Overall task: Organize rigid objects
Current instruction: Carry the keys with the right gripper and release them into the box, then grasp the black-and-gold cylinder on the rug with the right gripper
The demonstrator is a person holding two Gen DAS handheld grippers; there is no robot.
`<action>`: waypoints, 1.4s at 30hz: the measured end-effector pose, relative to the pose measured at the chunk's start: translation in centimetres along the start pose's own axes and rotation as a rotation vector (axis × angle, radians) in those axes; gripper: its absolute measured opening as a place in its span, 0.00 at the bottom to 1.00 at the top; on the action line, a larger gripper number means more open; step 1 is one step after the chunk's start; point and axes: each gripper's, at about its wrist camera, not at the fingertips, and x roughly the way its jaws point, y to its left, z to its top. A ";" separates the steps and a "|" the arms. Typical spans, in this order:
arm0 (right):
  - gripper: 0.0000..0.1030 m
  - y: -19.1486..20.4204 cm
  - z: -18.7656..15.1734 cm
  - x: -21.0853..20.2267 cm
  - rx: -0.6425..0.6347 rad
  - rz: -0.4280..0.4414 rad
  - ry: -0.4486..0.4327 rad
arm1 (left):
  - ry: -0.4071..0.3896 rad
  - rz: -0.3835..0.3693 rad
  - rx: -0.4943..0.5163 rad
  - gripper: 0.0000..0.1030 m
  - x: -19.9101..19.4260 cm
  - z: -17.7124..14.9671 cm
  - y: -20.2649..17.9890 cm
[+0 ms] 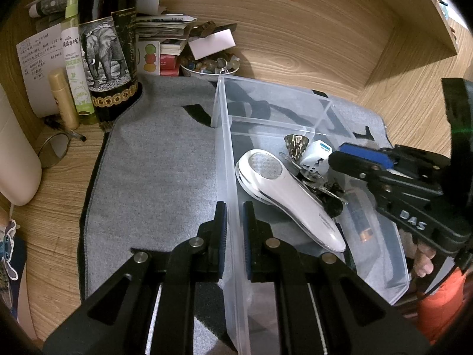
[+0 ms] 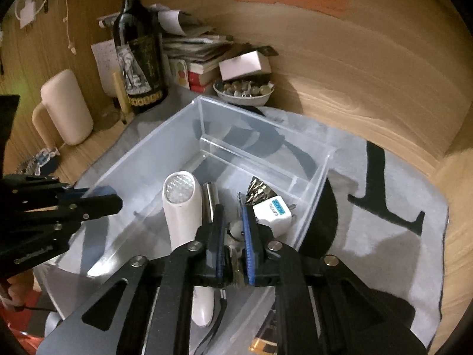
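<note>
L gripper [image 1: 235, 216] straddles clear bin [image 1: 224, 136] wall, clamped. R gripper [image 2: 232, 230] pinches keys [image 2: 235, 261] inside bin. White handheld device [image 2: 181, 207] lies lengthwise, head toward far end. Only R view shows silver tube [image 2: 210, 199].

1. On your right gripper [image 1: 348, 159], in the left view, you can read "DAS".
2. The green spray bottle [image 1: 74, 59] far left reads "REPELLENT".
3. The white charger's [image 2: 273, 211] blue label is too blurred for you to read.

Black left gripper [image 1: 235, 222], blue pads, silver screws, orange sleeve [image 1: 440, 301]
</note>
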 end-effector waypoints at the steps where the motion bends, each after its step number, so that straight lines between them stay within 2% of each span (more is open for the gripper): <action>1: 0.25 -0.1 0.1 -0.1 0.002 0.001 -0.003 | 0.000 0.000 0.000 0.08 0.0 0.0 0.0; 2: 0.33 -0.2 0.0 -0.6 0.009 -0.002 -0.020 | 0.000 -0.001 -0.001 0.08 0.0 0.0 0.0; 8: 0.46 -1.1 0.0 -2.7 0.031 -0.024 -0.082 | 0.000 -0.002 -0.001 0.08 0.0 0.0 0.0; 15: 0.46 -3.5 -0.8 -4.8 0.087 -0.080 -0.114 | 0.000 -0.004 -0.003 0.08 -0.1 0.0 0.0; 23: 0.46 -6.0 -3.4 -4.5 0.155 -0.131 -0.044 | 0.000 -0.001 -0.002 0.08 0.0 0.0 -0.1; 34: 0.46 -6.4 -7.6 -0.7 0.191 -0.073 0.106 | 0.000 0.002 0.000 0.08 -0.1 0.0 0.1; 37: 0.47 -6.6 -8.1 -0.5 0.222 -0.034 0.101 | 0.001 0.002 0.000 0.08 -0.1 0.0 0.1; 42: 0.47 -6.2 -8.1 -0.6 0.214 -0.025 0.105 | 0.000 0.002 0.000 0.08 -0.1 0.0 0.2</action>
